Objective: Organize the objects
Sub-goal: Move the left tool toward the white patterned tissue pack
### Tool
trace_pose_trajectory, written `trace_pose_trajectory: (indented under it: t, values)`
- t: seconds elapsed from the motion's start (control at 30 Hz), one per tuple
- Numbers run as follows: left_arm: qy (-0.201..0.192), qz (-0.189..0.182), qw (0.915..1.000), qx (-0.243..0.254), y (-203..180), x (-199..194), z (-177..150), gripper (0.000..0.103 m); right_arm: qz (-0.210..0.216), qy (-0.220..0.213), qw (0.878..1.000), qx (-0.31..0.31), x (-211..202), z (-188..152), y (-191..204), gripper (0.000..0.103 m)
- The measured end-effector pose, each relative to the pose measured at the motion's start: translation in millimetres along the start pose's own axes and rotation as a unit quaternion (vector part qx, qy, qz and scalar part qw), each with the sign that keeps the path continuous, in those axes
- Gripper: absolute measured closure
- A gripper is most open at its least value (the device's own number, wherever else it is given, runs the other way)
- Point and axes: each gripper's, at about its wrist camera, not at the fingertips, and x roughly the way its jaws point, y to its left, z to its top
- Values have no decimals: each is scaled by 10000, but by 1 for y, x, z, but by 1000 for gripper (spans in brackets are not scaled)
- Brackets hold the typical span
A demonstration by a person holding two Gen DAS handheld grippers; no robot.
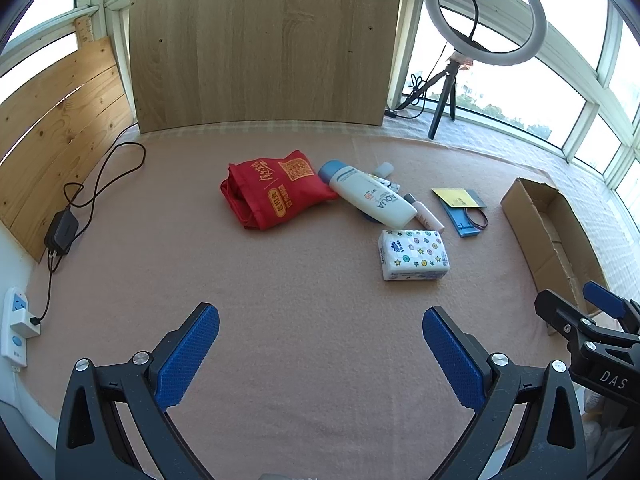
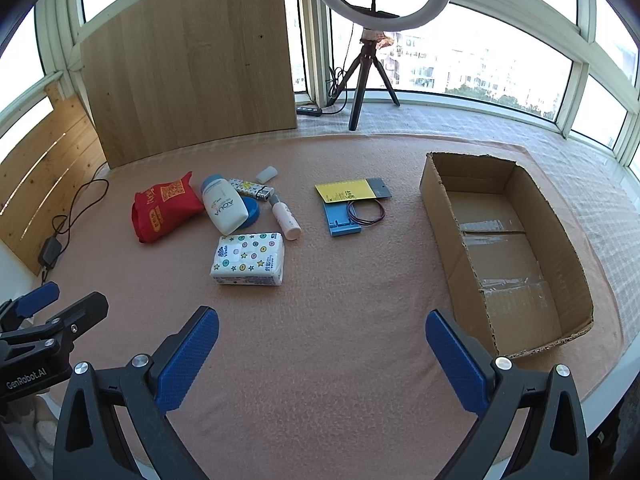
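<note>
pink blanket surface [image 2: 320, 340], windows behind. left gripper [image 1: 320, 354] and right gripper [image 2: 322, 356] both spread wide, empty. clutter mid-surface; cardboard box [image 2: 448, 240] empty at right edge. advise taking tissue pack [image 2: 248, 258] first, squarely across its sides.

- Near half of table [image 2: 320, 320]: bare cloth, open passage ahead of both claws.
- Mid-table cluster: red bag [image 2: 162, 208], white bottle [image 2: 224, 208], tissue pack [image 2: 249, 259], touching or just beside one another.
- Blue holder [image 2: 340, 220]: apart, open cloth between it and cardboard box [image 2: 448, 240].
- Box interior: unoccupied, open above.
- Far edge: wooden board [image 2: 192, 60], tripod [image 2: 366, 76].
</note>
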Motion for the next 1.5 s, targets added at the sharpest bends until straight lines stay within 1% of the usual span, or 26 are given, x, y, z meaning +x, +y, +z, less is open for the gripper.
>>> trace_pose_trajectory:
  t: [0.33,0.8,1.0,1.13,1.27,1.33,1.37,1.43,1.47,1.5]
  values:
    - [90,-15,9999,-54,2,9,2,0,22,62,10000,17,7,3,-3,1]
    - [161,-72,9998,-3,0,31,10,0,85,147,9999,25,20,7,-7,1]
    - [127,-121,9998,7,-2,40,19,0,149,217,9997,-19,28,10,-7,1]
    - [133,-175,9998,21,-4,52,28,0,291,281,9992,-15,37,16,-8,1]
    - [136,-237,9996,51,-8,66,35,0,338,311,9989,-7,45,21,-9,2]
    - [178,-260,9995,67,-11,74,37,2,433,363,9984,6,49,23,-10,11]
    - [206,-292,9993,67,-12,78,39,4,476,406,9980,0,51,23,-10,13]
    - [270,-382,9989,77,-15,87,41,6,570,499,9971,21,55,22,-10,23]
    - [304,-418,9986,88,-17,91,41,9,629,557,9965,43,58,21,-11,26]
    - [344,-461,9983,101,-20,95,42,14,686,624,9957,66,60,21,-11,34]
